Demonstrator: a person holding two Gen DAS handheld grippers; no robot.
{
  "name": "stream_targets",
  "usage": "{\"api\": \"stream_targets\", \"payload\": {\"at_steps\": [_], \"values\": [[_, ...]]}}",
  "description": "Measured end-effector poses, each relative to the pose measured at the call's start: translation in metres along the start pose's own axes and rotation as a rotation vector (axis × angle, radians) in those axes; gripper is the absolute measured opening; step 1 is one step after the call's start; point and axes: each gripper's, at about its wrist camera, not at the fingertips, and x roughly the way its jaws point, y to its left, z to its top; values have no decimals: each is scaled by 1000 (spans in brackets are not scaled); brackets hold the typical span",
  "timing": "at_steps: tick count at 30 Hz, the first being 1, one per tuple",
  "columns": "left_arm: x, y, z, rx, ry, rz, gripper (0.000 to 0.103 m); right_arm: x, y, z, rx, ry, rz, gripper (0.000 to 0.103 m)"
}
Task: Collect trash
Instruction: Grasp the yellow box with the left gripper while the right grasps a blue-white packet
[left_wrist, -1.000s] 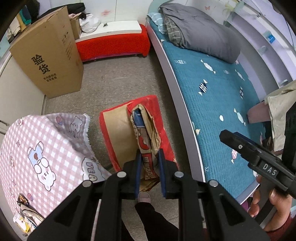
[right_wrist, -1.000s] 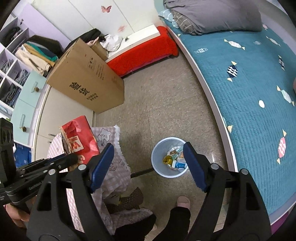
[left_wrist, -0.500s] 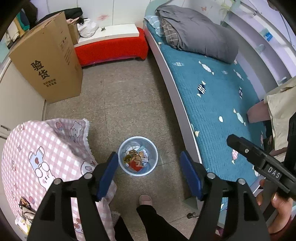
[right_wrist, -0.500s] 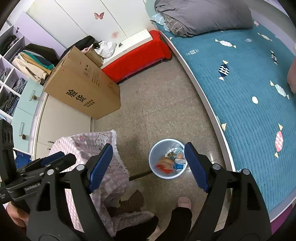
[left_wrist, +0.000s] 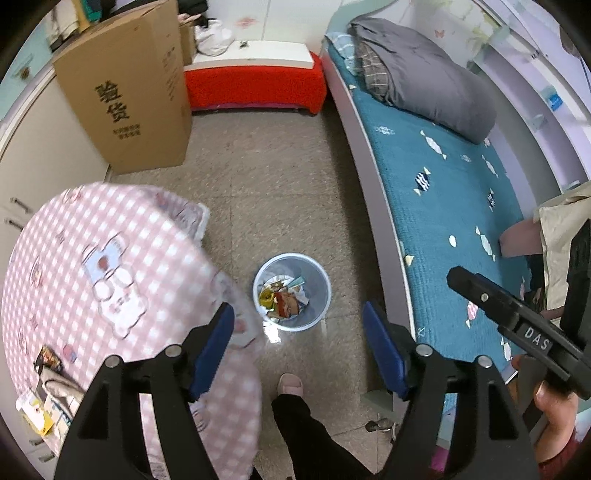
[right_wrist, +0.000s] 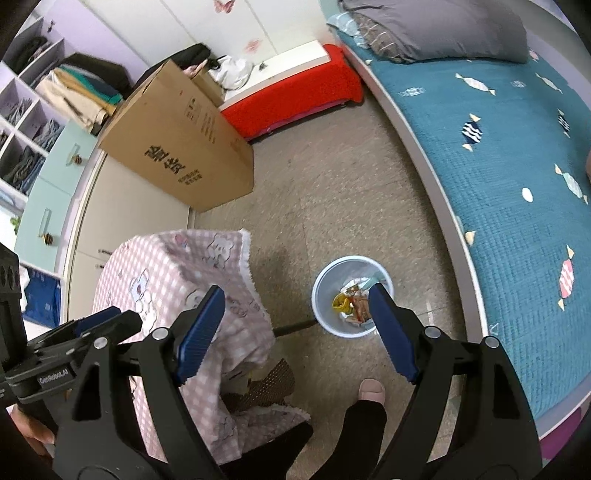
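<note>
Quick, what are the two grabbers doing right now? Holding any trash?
Left gripper: open, holding nothing.
Right gripper: open, holding nothing.

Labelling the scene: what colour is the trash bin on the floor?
Pale blue bin; clearest in the left wrist view.

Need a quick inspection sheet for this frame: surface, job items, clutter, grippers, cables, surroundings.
Surface: speckled floor; pink checked tablecloth on a table.
Job's things: pale blue bin on the floor, wrappers inside.
Clutter: packets at the table edge.
Grippers: left gripper open, empty; right gripper open, empty.
Cables: nothing seen.
Surroundings: cardboard box, red bench, teal bed, slippered foot.
</note>
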Motion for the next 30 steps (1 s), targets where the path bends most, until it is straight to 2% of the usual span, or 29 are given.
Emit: {"api": "stream_targets", "payload": {"at_steps": [6, 9, 14, 22, 25, 30], "values": [[-21, 65, -27, -7, -5, -7, 71, 12, 66, -32, -35, 0, -1, 79], [-36, 112, -44, -7, -11, 0, 71, 23, 109, -56, -44, 1, 7, 79], [-61, 207, -84, -62, -15, 35, 71, 52, 202, -113, -71, 15, 49, 79], [-80, 349, -156, -257, 23, 119, 72, 94, 301, -189, -140, 91, 66, 79], [-83, 393, -179, -369, 37, 140, 74, 104, 327, -204, -184, 115, 66, 79], [-78, 442, -208, -549, 67, 141, 75, 116, 352, -217, -220, 137, 67, 79]]}}
